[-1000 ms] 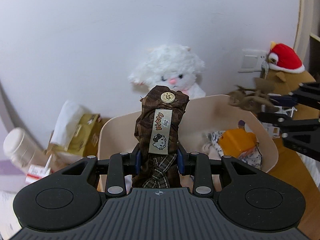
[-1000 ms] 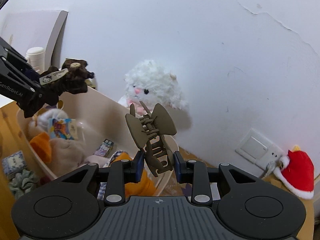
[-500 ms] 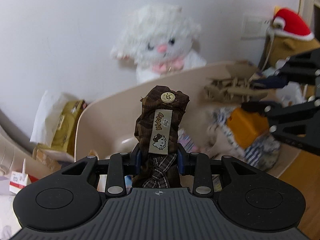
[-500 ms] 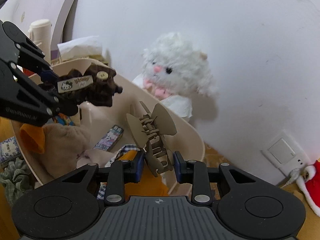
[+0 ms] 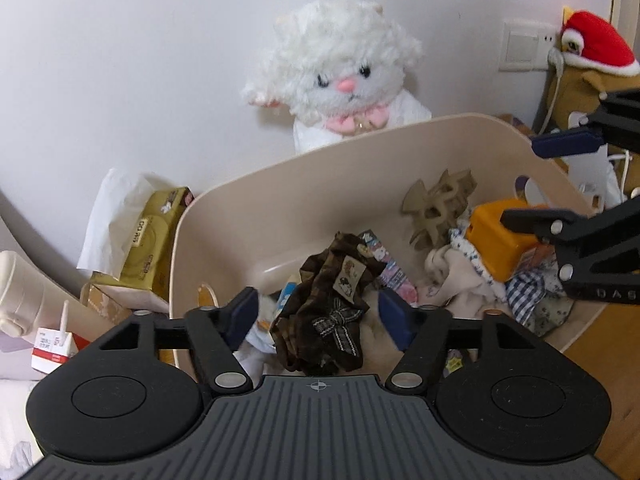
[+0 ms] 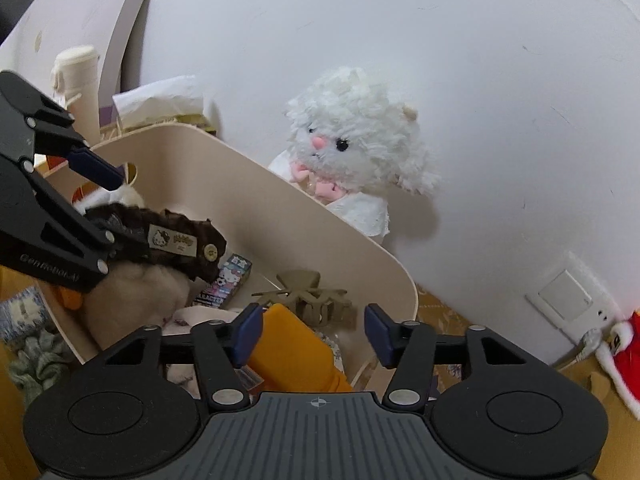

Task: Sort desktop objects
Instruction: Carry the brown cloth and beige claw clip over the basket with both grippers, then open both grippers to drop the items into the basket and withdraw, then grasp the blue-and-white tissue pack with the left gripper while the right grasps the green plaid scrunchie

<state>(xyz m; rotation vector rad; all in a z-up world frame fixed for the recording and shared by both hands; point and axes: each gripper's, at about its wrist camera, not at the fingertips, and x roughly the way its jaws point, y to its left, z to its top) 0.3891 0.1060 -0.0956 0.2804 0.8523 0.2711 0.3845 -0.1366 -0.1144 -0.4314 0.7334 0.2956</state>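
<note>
My left gripper [image 5: 318,314] is open above the beige bin [image 5: 360,152]. The brown plaid scrunchie [image 5: 328,300] with a Kitty label lies free between its fingers, on the bin's contents; it also shows in the right wrist view [image 6: 172,240]. My right gripper [image 6: 312,330] is open and empty over the bin [image 6: 248,188]. The olive hair claw clip [image 6: 308,296] lies loose in the bin just ahead of it, and shows in the left wrist view [image 5: 436,208] against the bin's far wall.
The bin holds an orange block [image 5: 500,236], cloths and a small printed box [image 6: 228,280]. A white plush [image 5: 340,68] sits behind it against the wall. A tissue box [image 5: 148,240] and cream bottle [image 5: 20,288] stand left; a red-hatted plush [image 5: 592,52] stands right.
Both grippers moved down over the bin and opened. The scrunchie dropped out of the left gripper and the claw clip out of the right one into the bin.
</note>
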